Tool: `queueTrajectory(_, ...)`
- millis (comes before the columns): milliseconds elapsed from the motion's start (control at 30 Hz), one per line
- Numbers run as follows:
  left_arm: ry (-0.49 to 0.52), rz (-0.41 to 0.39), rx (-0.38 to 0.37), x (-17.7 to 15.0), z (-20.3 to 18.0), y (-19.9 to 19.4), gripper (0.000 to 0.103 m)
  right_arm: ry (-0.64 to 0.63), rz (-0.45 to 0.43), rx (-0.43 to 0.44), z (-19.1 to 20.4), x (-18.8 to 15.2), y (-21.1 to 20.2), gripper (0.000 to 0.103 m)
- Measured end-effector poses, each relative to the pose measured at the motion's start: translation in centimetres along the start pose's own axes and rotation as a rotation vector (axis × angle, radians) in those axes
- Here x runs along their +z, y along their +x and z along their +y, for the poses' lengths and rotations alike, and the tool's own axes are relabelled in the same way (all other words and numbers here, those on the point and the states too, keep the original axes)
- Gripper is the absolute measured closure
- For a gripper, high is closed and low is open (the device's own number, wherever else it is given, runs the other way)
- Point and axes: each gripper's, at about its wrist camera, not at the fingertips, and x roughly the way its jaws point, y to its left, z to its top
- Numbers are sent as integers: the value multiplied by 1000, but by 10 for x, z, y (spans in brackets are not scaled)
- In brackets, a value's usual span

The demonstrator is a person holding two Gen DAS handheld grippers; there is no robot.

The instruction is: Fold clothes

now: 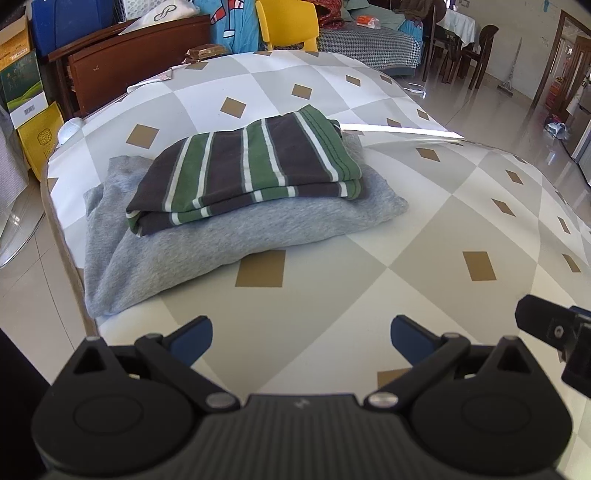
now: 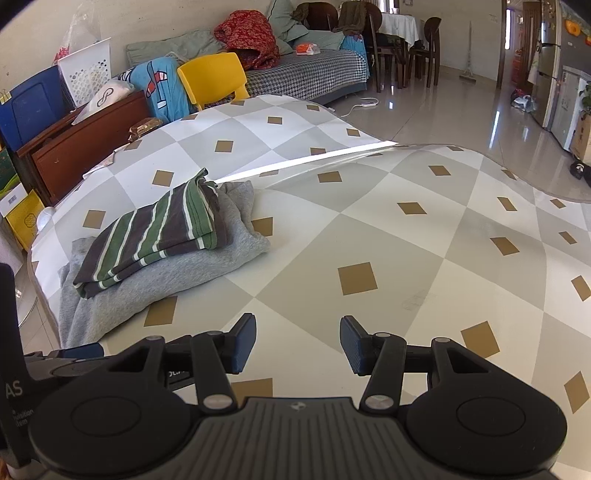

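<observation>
Checkered table [image 1: 424, 236] is holding your clothes | striped shirt [image 1: 243, 166] is lying folded on folded grey top [image 1: 236, 236], near the left edge | left gripper [image 1: 301, 338] and right gripper [image 2: 298, 341] are hanging open, empty | stack looks done; you are probably needing another garment next.

At the top of my left view I see a yellow chair [image 1: 286, 24] behind the diamond-patterned table cover [image 1: 369, 266]. A brown wooden cabinet [image 1: 122, 59] sits upper left, cardboard boxes [image 1: 22, 77] beside it, dark dining chairs [image 1: 476, 48] upper right.
</observation>
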Motion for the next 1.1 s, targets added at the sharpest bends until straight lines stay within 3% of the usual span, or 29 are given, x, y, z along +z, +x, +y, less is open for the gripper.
queueTrajectory(1100,226,65,-184,-38,-105,-7,0,189,14,-173,-87,-38,-39,54)
